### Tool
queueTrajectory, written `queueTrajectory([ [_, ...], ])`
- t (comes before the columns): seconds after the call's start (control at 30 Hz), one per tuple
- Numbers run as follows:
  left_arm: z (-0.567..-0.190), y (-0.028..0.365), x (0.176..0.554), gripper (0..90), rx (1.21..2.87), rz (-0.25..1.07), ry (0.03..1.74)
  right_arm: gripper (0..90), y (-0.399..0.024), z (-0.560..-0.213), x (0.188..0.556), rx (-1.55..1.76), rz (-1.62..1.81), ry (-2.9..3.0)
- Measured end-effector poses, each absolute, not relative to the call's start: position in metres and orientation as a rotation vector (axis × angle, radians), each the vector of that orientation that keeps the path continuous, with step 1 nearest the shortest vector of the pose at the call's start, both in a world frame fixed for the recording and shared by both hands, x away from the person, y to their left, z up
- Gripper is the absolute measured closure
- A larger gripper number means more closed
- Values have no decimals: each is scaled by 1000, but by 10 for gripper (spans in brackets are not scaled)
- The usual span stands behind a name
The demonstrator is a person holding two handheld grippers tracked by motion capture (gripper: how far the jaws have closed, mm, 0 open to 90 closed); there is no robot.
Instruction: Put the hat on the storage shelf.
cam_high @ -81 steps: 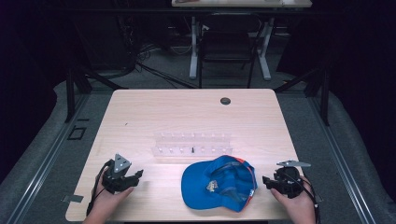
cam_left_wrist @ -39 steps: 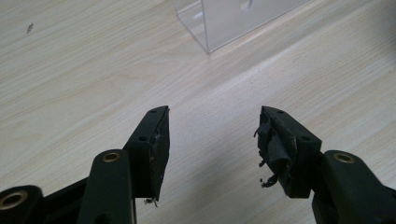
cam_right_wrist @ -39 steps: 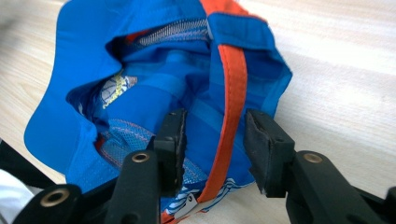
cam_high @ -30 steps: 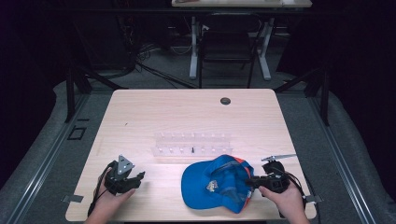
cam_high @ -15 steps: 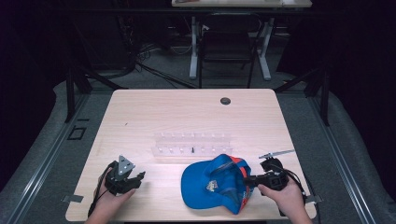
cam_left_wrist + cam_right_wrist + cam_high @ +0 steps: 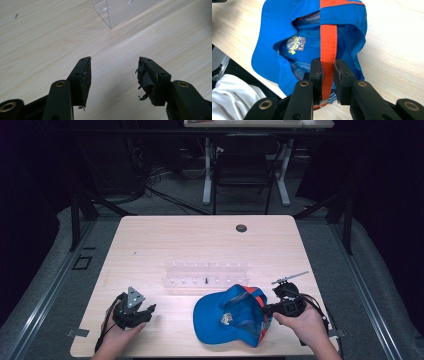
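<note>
Bare table (image 6: 150,245) left and behind; clear rack (image 6: 205,275) blocks mid-table, cap (image 6: 230,317) beside it

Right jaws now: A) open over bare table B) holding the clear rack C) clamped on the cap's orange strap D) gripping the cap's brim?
C: in the right gripper view the right gripper has its jaws pressed on either side of the orange strap of the blue cap.

Matt blue cloth cap (image 6: 231,316) on smooth pale wood table (image 6: 165,240).
</note>
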State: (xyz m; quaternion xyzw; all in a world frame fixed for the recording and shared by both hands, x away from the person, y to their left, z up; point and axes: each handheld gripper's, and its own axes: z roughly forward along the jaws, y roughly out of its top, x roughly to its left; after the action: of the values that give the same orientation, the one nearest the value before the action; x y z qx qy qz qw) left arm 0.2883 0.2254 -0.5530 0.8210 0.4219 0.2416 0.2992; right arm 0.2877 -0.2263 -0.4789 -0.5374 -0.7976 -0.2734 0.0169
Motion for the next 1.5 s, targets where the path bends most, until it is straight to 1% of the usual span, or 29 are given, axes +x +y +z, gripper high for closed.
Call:
queueTrajectory([
  [0.6,-554,224,288,448,2178,628,1118,780,-208,-433,304,-1726,-510,-2473],
  [0.7,-553,223,288,448,2186,623,1105,781,-203,-424,305,-1747,-542,-2432],
  [0.97,-552,221,285,456,2184,622,1086,783,-191,-400,315,-1719,-472,-2441],
  [1.5,-549,219,284,452,2166,602,1066,783,-164,-352,328,-1712,-501,-2415],
])
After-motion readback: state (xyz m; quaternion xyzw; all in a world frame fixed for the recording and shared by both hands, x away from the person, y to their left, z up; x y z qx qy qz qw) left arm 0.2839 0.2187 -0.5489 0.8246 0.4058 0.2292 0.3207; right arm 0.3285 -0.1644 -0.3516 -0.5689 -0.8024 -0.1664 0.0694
